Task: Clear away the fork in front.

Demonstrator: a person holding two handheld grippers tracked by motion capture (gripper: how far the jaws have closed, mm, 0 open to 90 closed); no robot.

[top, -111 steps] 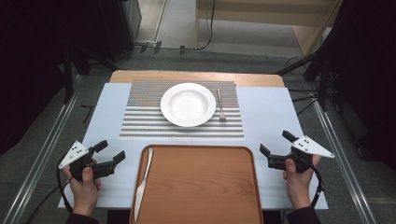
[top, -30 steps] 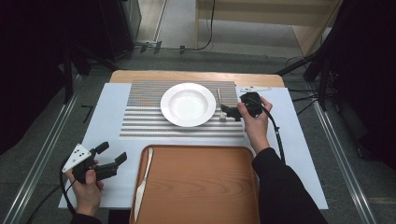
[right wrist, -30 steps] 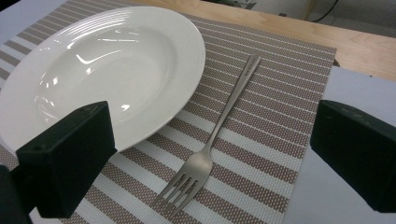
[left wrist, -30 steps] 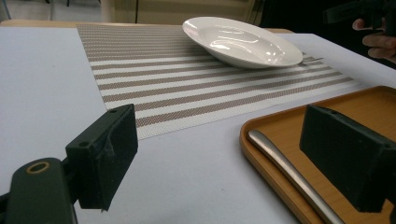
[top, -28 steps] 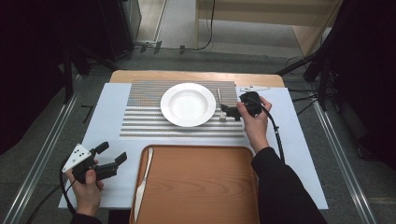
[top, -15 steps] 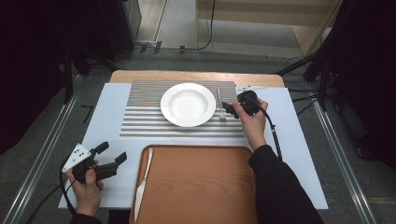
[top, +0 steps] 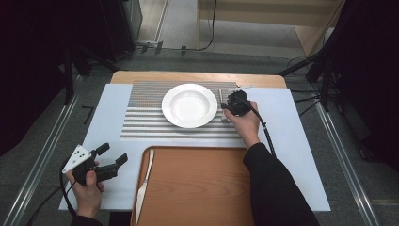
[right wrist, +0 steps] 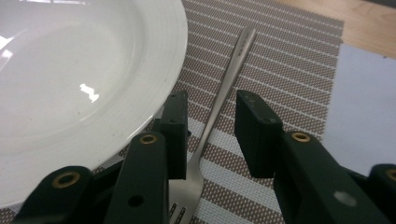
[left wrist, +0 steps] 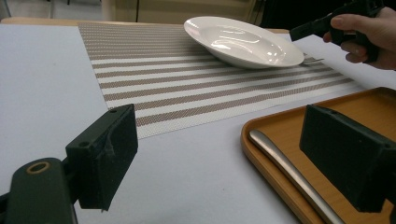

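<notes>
A: Where is the fork (right wrist: 219, 105) just now?

B: Flat on the striped mat (top: 141, 117), running from the upper middle of the right gripper view down to its bottom edge, tines nearest the camera; the plate (top: 189, 105) lies just beside it, filling the left of that view.

A: And the right gripper (right wrist: 210, 133)?

B: Its jaws stand spread, one on each side of the fork's neck, not yet pinching; in the high view it sits right of centre, beside the plate.

A: What could go wrong?

B: The left-hand jaw is almost against the plate's rim; closing could nudge the plate, or ride up on the rim and miss the fork; I also judge the thin flat handle may slip or pivot out, since the jaws meet it close to the mat.

A: The left gripper (left wrist: 224, 158)?

B: Spread and empty at the lower left of the high view, beside the tray (top: 197, 188) with the knife (top: 143, 181); no risk there.
</notes>
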